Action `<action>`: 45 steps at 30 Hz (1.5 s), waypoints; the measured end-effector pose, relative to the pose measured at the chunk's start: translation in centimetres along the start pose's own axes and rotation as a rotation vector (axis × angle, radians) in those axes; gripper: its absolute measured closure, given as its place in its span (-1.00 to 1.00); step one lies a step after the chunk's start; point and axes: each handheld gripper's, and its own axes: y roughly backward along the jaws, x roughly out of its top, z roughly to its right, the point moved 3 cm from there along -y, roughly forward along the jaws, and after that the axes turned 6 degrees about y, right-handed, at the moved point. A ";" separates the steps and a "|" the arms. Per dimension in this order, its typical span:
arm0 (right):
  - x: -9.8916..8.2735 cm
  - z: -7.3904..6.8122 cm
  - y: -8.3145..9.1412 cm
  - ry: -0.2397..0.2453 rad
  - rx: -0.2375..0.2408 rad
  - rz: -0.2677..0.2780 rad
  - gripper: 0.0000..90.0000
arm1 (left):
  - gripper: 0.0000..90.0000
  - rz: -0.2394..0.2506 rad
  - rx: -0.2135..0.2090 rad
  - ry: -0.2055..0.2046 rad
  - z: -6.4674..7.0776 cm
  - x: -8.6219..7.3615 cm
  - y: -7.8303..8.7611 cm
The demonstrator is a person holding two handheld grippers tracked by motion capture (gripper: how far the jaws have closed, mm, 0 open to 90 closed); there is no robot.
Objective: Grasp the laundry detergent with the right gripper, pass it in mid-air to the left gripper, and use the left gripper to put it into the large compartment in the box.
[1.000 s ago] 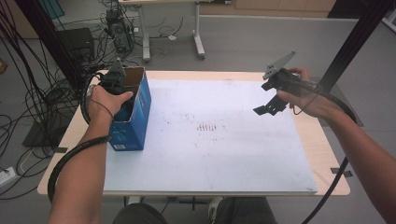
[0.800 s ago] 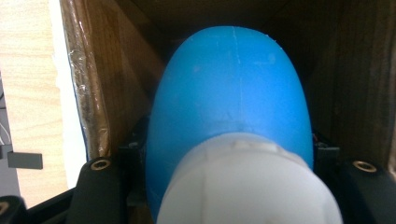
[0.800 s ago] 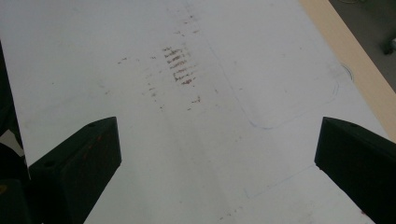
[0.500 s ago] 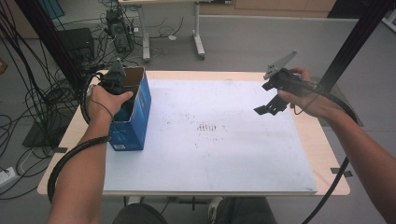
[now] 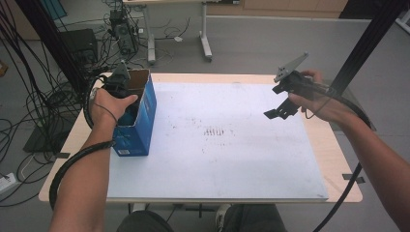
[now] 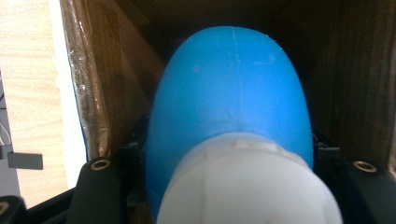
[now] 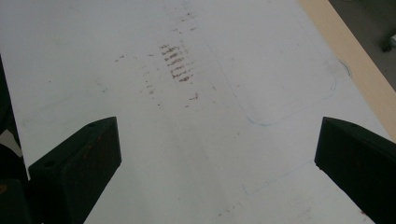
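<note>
1. Left gripper (image 5: 126, 104) down inside open blue cardboard box (image 5: 140, 121) at table's left edge; jaws clamped on a blue bottle with white cap (image 6: 231, 121), seen close in left gripper view. Bottle sits within box's brown inner walls, no part above rim in high view.
2. Right gripper (image 5: 280, 110) held above table's right side, jaws spread wide, nothing between them; white mat (image 7: 196, 140) below.
3. Risk: smooth rounded bottle body likely to slip or twist in the jaws if lifted fast.
4. Risk: tight quarters; bottle or gripper likely to catch box wall or taped flap, dragging the light box along or tipping it off the table (image 5: 333, 159) edge nearby.
5. Risk: box not steadied by the other hand; right gripper well apart from it.
6. Around: brown smudges (image 5: 216, 131) mid-mat, faint drawn outlines on mat, cables and desk legs on floor beyond. Mat itself free of obstacles; box walls the main hindrance.
</note>
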 end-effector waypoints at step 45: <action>-0.2 0.1 0.1 -0.007 -0.007 0.001 -0.99 | -0.37 0.055 -0.002 -0.023 0.3 0.2 3.3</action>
